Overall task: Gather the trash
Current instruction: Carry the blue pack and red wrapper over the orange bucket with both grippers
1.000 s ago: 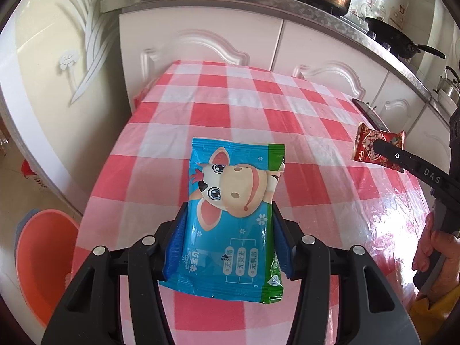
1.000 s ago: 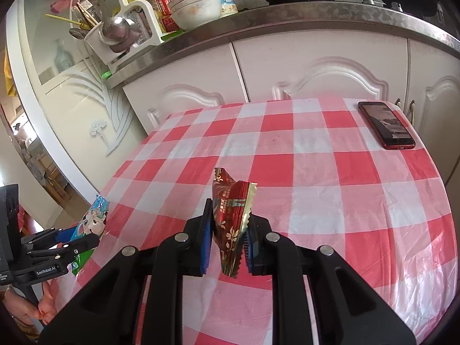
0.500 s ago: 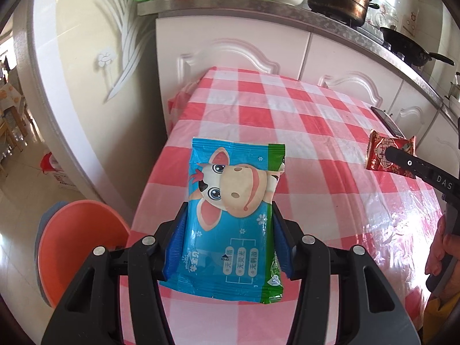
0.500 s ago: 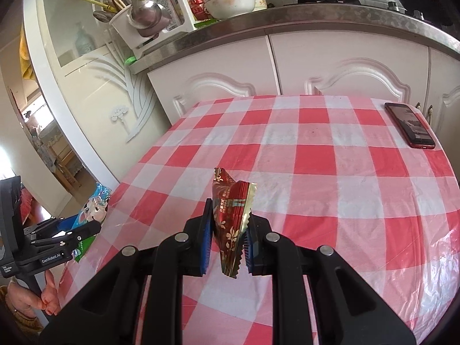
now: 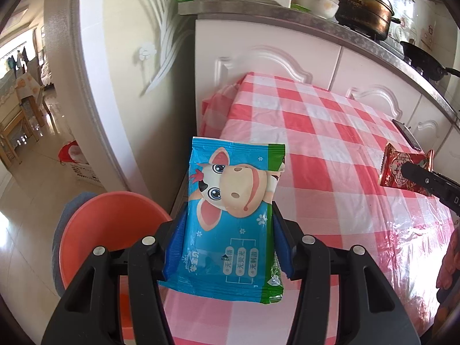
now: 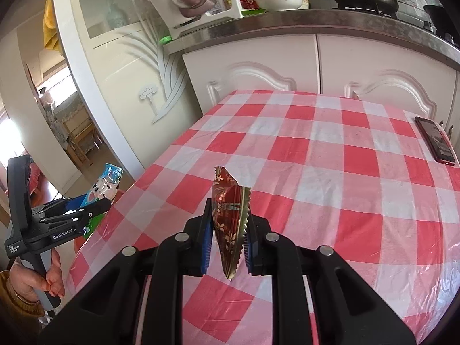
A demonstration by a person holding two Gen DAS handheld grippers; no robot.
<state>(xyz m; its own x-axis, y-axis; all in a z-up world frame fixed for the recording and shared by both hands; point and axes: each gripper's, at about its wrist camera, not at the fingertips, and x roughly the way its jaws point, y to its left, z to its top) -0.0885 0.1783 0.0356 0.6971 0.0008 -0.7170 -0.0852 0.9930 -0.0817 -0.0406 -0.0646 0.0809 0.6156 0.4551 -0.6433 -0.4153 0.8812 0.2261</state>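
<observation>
My left gripper (image 5: 228,241) is shut on a blue wipes packet (image 5: 233,215) with a cartoon cow, held over the left edge of the table. Below and to the left sits an orange bin (image 5: 106,230) on the floor. My right gripper (image 6: 228,230) is shut on a red and gold snack wrapper (image 6: 230,218), held edge-up above the red checked tablecloth (image 6: 330,172). In the left wrist view that red wrapper (image 5: 402,169) hangs at the far right. In the right wrist view the left gripper (image 6: 95,204) with the blue packet (image 6: 105,185) shows at the left edge.
A red phone (image 6: 435,142) lies near the table's far right edge. White cabinets (image 6: 287,66) with a cluttered counter stand behind the table. A white curved partition (image 5: 115,86) rises left of the table. A hand (image 6: 31,276) grips the left handle.
Both grippers have shifted left with their wrappers. The blue packet now hangs past the table's left edge, and the orange bin has come closer into view.
</observation>
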